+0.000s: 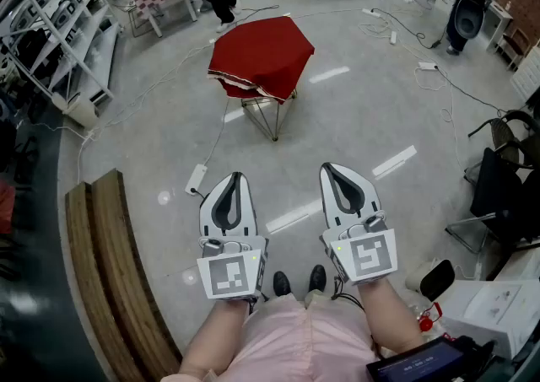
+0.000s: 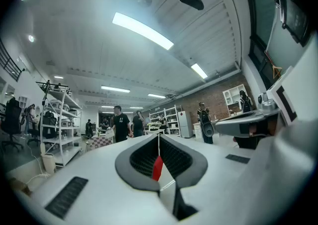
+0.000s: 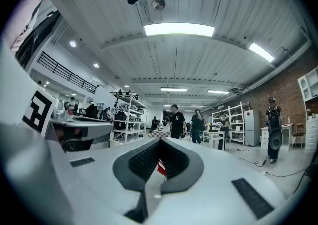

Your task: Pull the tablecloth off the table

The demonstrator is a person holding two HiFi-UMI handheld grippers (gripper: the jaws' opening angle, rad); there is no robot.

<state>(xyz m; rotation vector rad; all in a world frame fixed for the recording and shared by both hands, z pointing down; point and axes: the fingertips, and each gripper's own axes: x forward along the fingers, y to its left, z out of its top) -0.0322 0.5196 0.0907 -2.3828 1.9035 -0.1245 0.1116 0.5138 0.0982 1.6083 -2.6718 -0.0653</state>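
A red tablecloth (image 1: 261,53) covers a small folding table whose metal legs (image 1: 268,115) show below it, out on the grey floor well ahead of me. My left gripper (image 1: 235,176) and right gripper (image 1: 327,169) are held side by side near my body, far short of the table, both shut with nothing between the jaws. In the left gripper view a sliver of the red cloth (image 2: 157,168) shows through the gap behind the closed tips. The right gripper view shows the same red cloth (image 3: 161,168) past its tips.
A wooden bench (image 1: 114,271) runs along my left. White shelving (image 1: 59,26) stands at the far left. Cables and a power strip (image 1: 197,178) lie on the floor. A black chair (image 1: 506,178) and boxes (image 1: 498,309) are at the right. People stand at the back.
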